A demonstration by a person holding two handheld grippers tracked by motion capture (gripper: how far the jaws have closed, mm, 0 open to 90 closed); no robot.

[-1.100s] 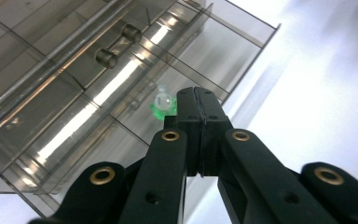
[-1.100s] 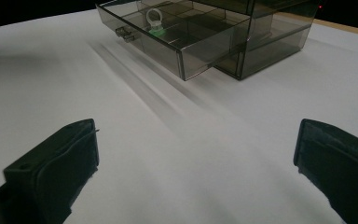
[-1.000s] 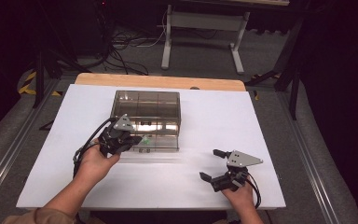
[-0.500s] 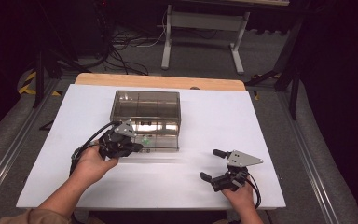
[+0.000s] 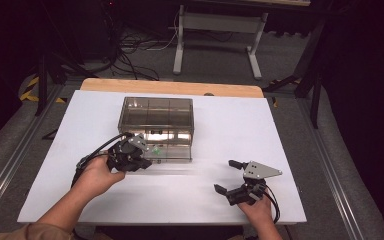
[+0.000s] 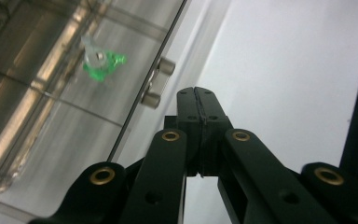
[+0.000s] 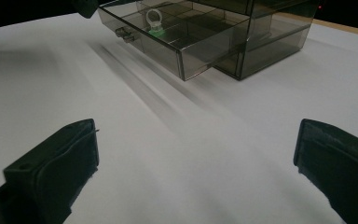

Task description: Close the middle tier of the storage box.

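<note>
A smoky see-through drawer box (image 5: 156, 114) stands mid-table, its lower drawer (image 5: 172, 152) (image 7: 177, 44) pulled partway out. A clear ring on a green base (image 5: 156, 150) (image 6: 100, 59) (image 7: 154, 21) lies in that drawer. My left gripper (image 5: 141, 159) (image 6: 196, 91) is at the drawer's front left, shut with nothing between its jaws. Its tips sit just beside the small metal drawer handle (image 6: 157, 82), not around it. Near the front right of the table, my right gripper (image 5: 224, 176) (image 7: 196, 154) stands open and holds nothing, pointing toward the box.
The white table top (image 5: 230, 125) has a wooden strip (image 5: 170, 87) along its far edge. Beyond it are a metal stand (image 5: 215, 35) and cables (image 5: 135, 45) on the dark floor. A cable (image 5: 92, 155) trails from the left gripper.
My left gripper has slid a little toward the table's near edge along the drawer front. The right gripper has stayed where it was.
</note>
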